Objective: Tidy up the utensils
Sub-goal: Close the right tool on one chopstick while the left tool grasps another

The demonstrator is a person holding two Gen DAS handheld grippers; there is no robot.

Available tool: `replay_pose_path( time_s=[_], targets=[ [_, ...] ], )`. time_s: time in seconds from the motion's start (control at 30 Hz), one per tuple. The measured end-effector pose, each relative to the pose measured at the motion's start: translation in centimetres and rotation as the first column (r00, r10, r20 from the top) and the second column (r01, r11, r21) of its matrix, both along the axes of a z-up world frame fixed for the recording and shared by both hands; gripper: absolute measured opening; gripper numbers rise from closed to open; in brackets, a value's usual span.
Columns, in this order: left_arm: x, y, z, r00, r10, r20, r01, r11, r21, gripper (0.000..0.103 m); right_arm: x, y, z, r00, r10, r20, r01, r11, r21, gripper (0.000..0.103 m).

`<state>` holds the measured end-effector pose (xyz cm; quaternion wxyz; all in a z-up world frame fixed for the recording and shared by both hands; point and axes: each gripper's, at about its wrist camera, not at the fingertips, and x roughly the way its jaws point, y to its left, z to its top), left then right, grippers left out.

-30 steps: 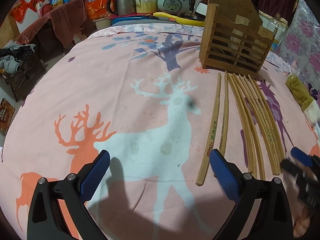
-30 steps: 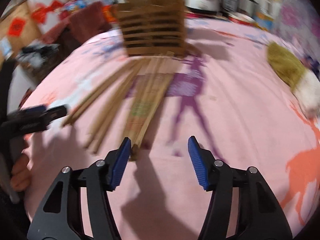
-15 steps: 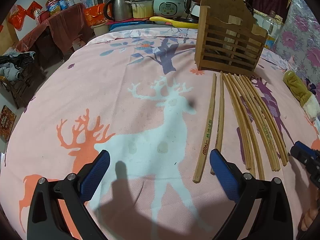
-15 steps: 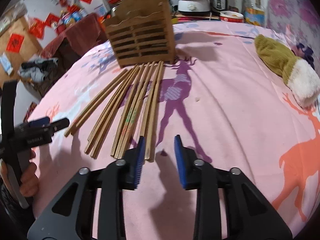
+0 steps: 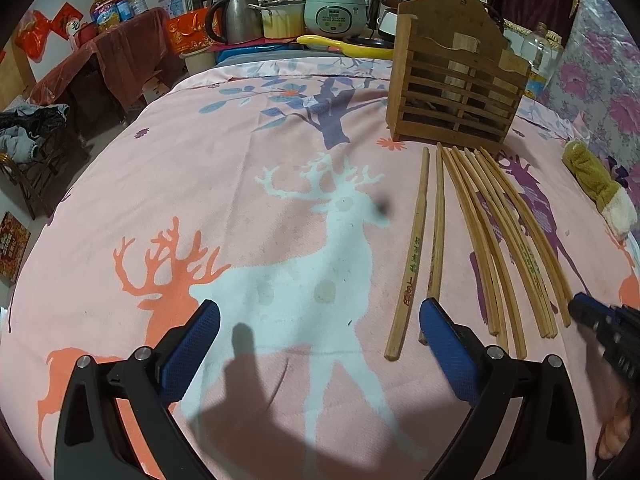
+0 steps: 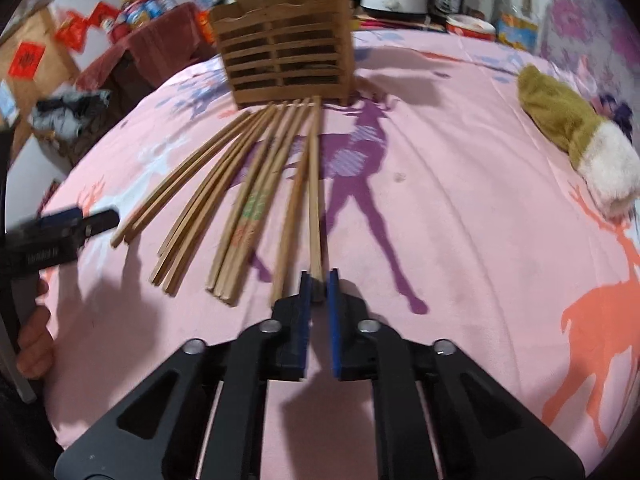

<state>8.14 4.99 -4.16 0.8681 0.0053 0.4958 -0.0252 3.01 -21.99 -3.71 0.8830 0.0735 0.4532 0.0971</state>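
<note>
Several wooden chopsticks (image 5: 480, 236) lie fanned on the pink deer-print cloth (image 5: 240, 184), their far ends at a slatted wooden holder (image 5: 456, 92). My left gripper (image 5: 316, 332) is open and empty, low over the cloth just left of the leftmost chopstick (image 5: 412, 256). In the right wrist view the chopsticks (image 6: 248, 200) spread from the holder (image 6: 284, 44). My right gripper (image 6: 318, 280) is nearly closed on the near end of the rightmost chopstick (image 6: 315, 192). The right gripper also shows in the left wrist view (image 5: 580, 308).
An olive and white plush cloth (image 6: 576, 140) lies at the right side of the cloth. Kettle, rice cooker (image 5: 336, 8) and pots stand behind the far edge. A red-draped side table (image 5: 100, 64) stands at far left.
My right gripper has closed from wide open to a narrow gap around the rightmost chopstick's near end and moved forward. My left gripper has stayed open and nearly still.
</note>
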Motion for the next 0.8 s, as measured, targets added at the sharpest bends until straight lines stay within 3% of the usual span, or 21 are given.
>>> replay_pose_path(
  time_s=[0.23,0.33,0.4,0.43,0.5,0.8],
  targets=[
    [-0.9,-0.1,-0.2,0.998,-0.056,-0.006,0.056,0.998,-0.027,0.096,0.0,0.1,-0.1,1.0,-0.014,0.006,0.014,0.999,-0.039,0.009],
    [-1.1,-0.6,-0.4,0.995,-0.099,-0.016,0.098,0.995,-0.033,0.081,0.1,-0.2,-0.2,1.0,-0.017,0.001,0.017,1.0,-0.025,0.009],
    [-1.3,-1.4,-0.8,0.99,-0.135,-0.029,0.134,0.991,-0.007,0.058,0.2,-0.5,-0.3,1.0,-0.02,-0.005,0.02,1.0,-0.006,0.009],
    [-1.4,-1.8,-0.9,0.989,-0.144,-0.025,0.144,0.99,0.007,0.056,0.2,-0.5,-0.3,1.0,-0.02,-0.005,0.02,1.0,-0.006,0.009],
    [-1.7,-2.4,-0.8,0.984,-0.18,-0.014,0.18,0.983,0.019,0.039,0.2,-0.3,-0.2,1.0,-0.019,-0.004,0.019,1.0,-0.014,0.01],
    [-2.3,-2.9,-0.7,0.966,-0.258,0.0,0.258,0.966,0.015,0.008,0.2,-0.1,-0.3,1.0,-0.018,0.001,0.018,0.999,-0.027,0.009]
  ],
)
